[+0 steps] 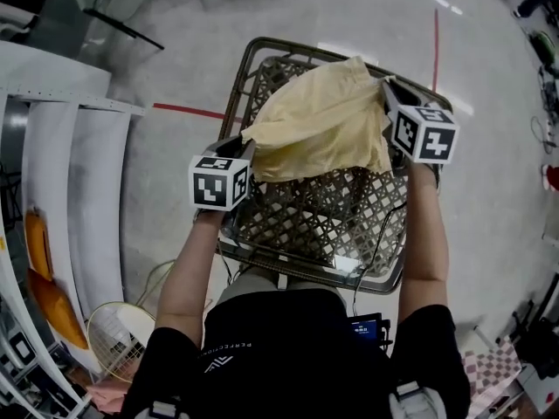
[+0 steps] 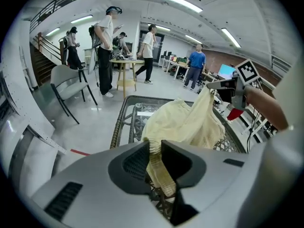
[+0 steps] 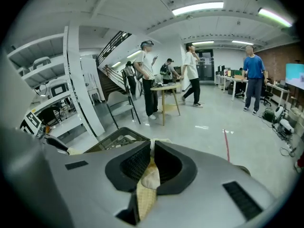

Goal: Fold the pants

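Bright, even indoor light comes from ceiling strips point(image 3: 197, 7) overhead. The glossy floor point(image 1: 498, 208) throws back pale glare patches, clearest near the top edge of the head view. Shadows are faint and soft-edged. The pants point(image 1: 319, 120) are evenly lit, with only gentle shading in the folds. All three views show strong fisheye bending: straight lines such as the shelf point(image 1: 52, 85) bow near the edges. Both gripper views sit in a round frame with black corners. There the near bodies of the left gripper point(image 2: 155, 146) and right gripper point(image 3: 152, 148) look slightly soft, while the room behind stays sharp.
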`<state>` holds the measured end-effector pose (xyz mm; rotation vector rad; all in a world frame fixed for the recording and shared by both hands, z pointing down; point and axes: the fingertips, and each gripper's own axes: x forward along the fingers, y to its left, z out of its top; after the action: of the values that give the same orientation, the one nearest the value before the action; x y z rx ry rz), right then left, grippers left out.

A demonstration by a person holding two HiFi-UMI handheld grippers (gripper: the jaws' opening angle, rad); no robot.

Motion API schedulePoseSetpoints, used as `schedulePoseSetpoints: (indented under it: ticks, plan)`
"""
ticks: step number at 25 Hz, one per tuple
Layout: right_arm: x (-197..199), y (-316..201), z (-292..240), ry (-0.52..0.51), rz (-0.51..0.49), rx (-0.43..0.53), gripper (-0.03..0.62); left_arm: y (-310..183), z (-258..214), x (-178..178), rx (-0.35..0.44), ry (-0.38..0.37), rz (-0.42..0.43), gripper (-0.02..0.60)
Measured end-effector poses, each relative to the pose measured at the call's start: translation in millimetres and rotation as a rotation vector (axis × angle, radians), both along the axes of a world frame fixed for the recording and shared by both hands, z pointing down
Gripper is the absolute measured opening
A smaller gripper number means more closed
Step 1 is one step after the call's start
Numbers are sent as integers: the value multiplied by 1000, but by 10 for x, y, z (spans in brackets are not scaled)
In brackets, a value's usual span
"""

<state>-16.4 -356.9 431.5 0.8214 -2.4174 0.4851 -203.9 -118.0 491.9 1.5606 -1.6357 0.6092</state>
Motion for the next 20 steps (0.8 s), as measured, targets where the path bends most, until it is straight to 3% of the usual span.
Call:
schedulePoseSetpoints:
  ticks: [12,20]
  plan:
    - [-456,-349,512,62,-41,-22,50,-102,277,-270,-31,-39,-106,81]
    - [-569,-462,799,70,-24,-51,51,-84,435,-342,-63,-84,-112,81]
